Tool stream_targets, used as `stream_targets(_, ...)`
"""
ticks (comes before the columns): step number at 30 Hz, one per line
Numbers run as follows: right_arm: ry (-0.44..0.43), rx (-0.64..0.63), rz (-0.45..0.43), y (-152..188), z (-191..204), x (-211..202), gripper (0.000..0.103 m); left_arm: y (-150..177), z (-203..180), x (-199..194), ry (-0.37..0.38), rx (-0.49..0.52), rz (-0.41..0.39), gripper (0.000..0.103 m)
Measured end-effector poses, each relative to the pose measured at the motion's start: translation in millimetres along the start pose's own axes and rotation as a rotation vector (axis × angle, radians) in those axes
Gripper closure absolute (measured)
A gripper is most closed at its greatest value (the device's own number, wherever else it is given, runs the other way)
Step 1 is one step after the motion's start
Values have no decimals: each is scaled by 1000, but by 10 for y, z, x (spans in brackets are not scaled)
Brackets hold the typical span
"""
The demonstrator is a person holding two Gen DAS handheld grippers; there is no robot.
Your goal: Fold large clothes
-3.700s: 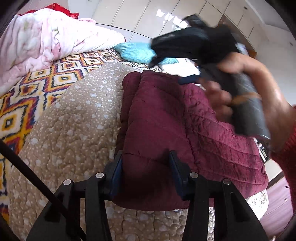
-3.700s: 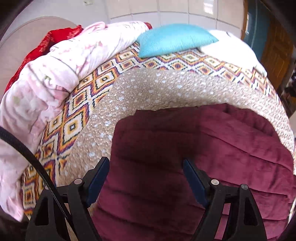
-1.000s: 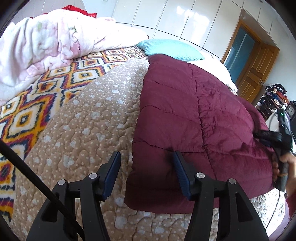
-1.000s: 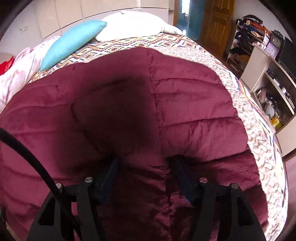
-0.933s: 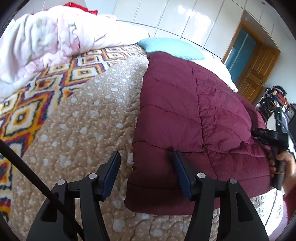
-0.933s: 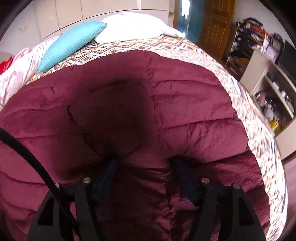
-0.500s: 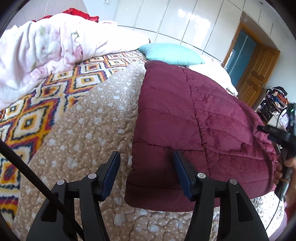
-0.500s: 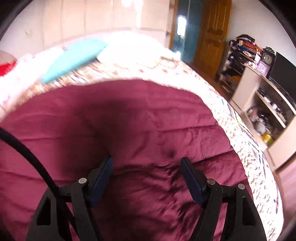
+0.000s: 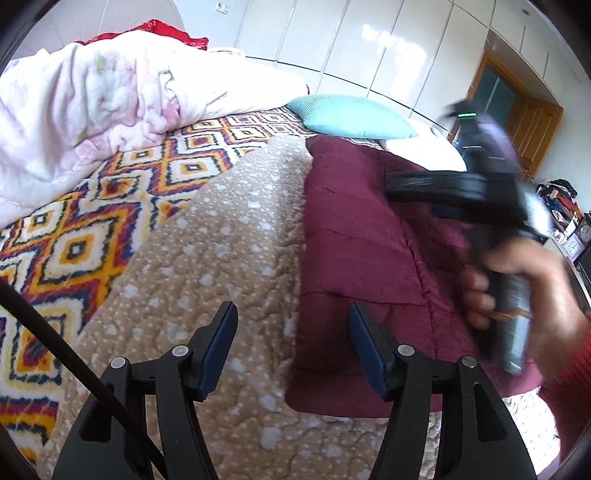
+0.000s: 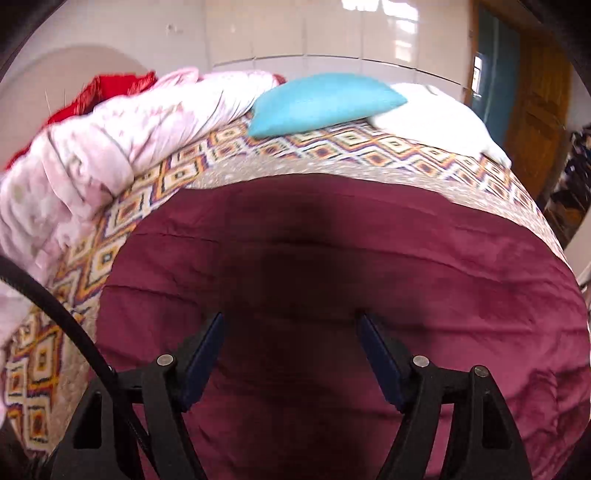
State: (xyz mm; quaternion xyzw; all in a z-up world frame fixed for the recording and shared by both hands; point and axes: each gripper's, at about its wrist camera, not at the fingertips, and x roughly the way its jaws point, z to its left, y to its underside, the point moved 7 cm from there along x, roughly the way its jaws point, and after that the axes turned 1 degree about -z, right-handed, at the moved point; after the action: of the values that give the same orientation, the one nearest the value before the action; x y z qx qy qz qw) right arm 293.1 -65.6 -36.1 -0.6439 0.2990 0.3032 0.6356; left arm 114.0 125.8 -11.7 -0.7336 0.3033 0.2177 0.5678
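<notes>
Maroon quilted jacket [image 9: 369, 236] is seen folded flat on beige quilted bedspread [image 9: 221, 258], near bed's front edge. L to R in left wrist view: pink-white comforter [image 9: 85, 110] bunched at far left w/ red fabric [image 9: 159, 31] behind it, diamond-pattern blanket [image 9: 92, 229] beside it, then bedspread, then jacket. Teal pillow [image 9: 351, 116] is seen beyond jacket's far end.

Left claw [image 9: 291, 347]: held wide apart, nothing gripped; jacket's left edge sits between the fingers, pads not pressed on it. Right claw [image 10: 290, 350]: jaws have just been opening, now spread wide above jacket's top, nothing clamped. Right hand [image 9: 517, 280] on its handle is seen blurred over jacket's right side; red sleeve [image 9: 569, 387] at frame edge. White pillow [image 10: 436, 114] right of teal one, wooden door [image 10: 535, 99] far right.
</notes>
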Motion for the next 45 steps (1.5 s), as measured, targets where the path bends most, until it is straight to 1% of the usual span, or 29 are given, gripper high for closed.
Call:
stream_targets(2,51,-38,50,-28,142,311,17,-27,48,7,-1,-13,1,41)
stream_targets(4,129,-75,67,-53,268,525,15,-54,95,16,-9,-27,-3,41)
stream_targets(6,190,-99,59,-92,319,612,13,-71,133,24,-18,-36,-5,41)
stream_targets(8,203,-115,64,-148,304,625,12,-82,179,21,-33,-44,-8,41)
stream_targets(10,194,-121,41,-183,225,449,16,-91,237,-2,-51,-51,-16,41)
stream_targets(11,179,-117,-10,-197,240,268,23,-101,265,-16,-59,-56,-23,41)
stream_targets(14,77,-131,-89,-96,328,-172,24,-136,363,-67,-106,-76,-52,39)
stream_targets(15,22,-144,-87,-14,414,-265,24,-149,388,-83,-119,-82,-62,37)
stream_targets(17,-45,-164,-48,93,554,-251,25,-174,438,-134,-158,-88,-92,33)
stream_targets(18,-54,-177,-23,159,622,-194,26,-189,457,-173,-181,-84,-116,33)
stream_targets(20,-32,-190,12,239,686,-17,26,-218,474,-242,-210,-73,-163,26)
stream_targets(22,-46,-160,91,286,678,266,20,-250,484,-313,-249,-62,-219,21)
stream_targets(23,-48,-143,108,296,674,357,12,-264,477,-338,-258,-60,-234,21)
stream_targets(25,-57,-119,117,243,620,366,9,-278,442,-355,-234,-56,-239,21)
stream_targets(26,-65,-109,113,224,609,321,11,-278,415,-353,-216,-54,-233,21)
stream_targets(27,-77,-90,79,190,552,181,17,-274,373,-347,-193,-47,-224,21)
stream_targets(28,-78,-86,49,193,492,48,19,-261,316,-339,-172,-30,-213,21)
stream_targets(29,-73,-90,7,195,397,-141,19,-247,266,-335,-165,-16,-210,21)
stream_targets(31,-53,-116,-37,267,216,-382,19,-213,156,-357,-153,17,-213,21)
stream_targets(32,-17,-133,-48,337,21,-495,19,-198,107,-368,-145,27,-215,21)
stream_targets(34,39,-129,-41,475,-360,-585,19,-157,-27,-409,-111,50,-218,21)
stream_targets(35,80,-102,-9,596,-694,-577,19,-131,-90,-421,-97,56,-217,21)
stream_targets(36,113,-70,14,686,-961,-569,24,-105,-162,-431,-76,64,-214,21)
stream_targets(38,190,36,50,899,-1630,-577,27,-38,-312,-467,-44,91,-213,21)
stream_targets(39,231,130,61,1047,-2093,-621,27,-3,-388,-482,-36,109,-213,21)
stream_targets(41,293,282,74,1297,-2740,-735,28,87,-551,-497,-11,146,-201,21)
stream_targets(42,339,382,78,1489,-3149,-849,33,132,-612,-494,0,155,-190,21)
stream_targets(43,362,431,78,1607,-3362,-935,35,198,-699,-471,17,166,-164,21)
stream_targets(45,389,515,68,1892,-3739,-1218,34,320,-824,-419,43,180,-117,21)
